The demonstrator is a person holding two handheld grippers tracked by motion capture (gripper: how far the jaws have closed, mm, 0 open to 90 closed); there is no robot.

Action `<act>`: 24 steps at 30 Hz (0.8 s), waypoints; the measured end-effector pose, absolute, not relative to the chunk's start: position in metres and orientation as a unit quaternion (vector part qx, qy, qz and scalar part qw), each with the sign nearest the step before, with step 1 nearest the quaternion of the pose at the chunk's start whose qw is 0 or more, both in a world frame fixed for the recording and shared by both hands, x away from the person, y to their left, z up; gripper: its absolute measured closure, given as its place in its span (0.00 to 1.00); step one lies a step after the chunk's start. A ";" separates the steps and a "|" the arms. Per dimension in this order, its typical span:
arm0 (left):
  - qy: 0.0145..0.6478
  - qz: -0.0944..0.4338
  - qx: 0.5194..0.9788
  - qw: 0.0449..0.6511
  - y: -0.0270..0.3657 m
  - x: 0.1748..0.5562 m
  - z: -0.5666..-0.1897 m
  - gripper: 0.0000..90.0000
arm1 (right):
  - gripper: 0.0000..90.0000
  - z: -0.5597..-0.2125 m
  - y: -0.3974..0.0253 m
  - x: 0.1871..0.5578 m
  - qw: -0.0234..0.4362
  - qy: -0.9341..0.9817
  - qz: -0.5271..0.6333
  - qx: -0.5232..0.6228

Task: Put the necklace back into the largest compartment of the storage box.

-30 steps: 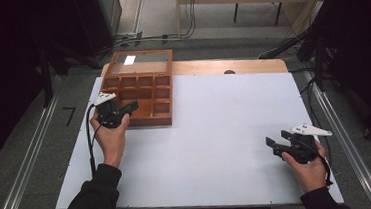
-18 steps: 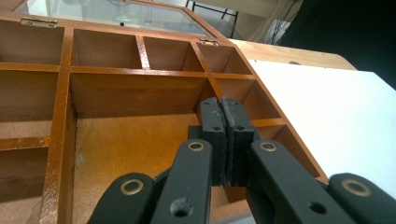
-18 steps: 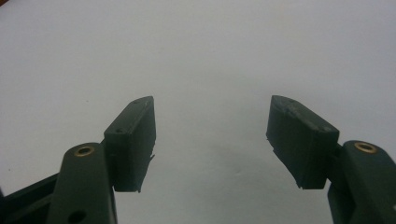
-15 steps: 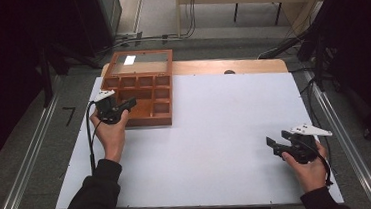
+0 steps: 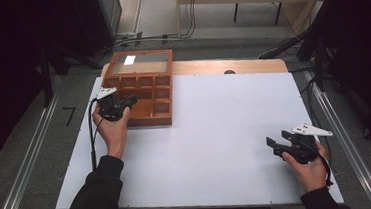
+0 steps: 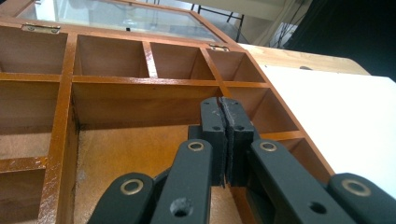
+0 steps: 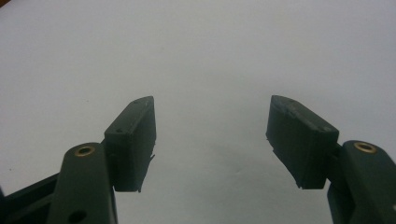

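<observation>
Little has shifted since the earlier frames: left gripper (image 5: 123, 104) has edged slightly further over the wooden compartment box (image 5: 142, 90), jaws pressed together with nothing between them, tips above a large compartment on the box's near left side. Box sits at the white table's (image 5: 216, 132) far left, glass lid (image 5: 139, 63) open. Right gripper (image 5: 277, 145) unmoved near the right edge, jaws wide apart, empty.

Glossy varnished wooden box (image 6: 140, 88) with its glass lid (image 5: 142, 63) sits on a smooth matt white tabletop (image 5: 225, 121), matt black plastic jaws hovering.
</observation>
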State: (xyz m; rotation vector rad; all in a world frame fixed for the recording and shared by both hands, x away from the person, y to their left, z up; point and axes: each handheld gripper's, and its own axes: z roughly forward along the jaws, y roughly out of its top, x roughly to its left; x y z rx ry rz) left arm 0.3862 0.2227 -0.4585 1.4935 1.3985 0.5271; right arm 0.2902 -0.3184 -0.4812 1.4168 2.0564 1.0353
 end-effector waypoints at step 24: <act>0.590 0.228 0.637 0.441 0.226 0.406 -0.479 0.91 | 0.35 -0.482 -0.321 0.289 0.216 0.740 0.373 0.516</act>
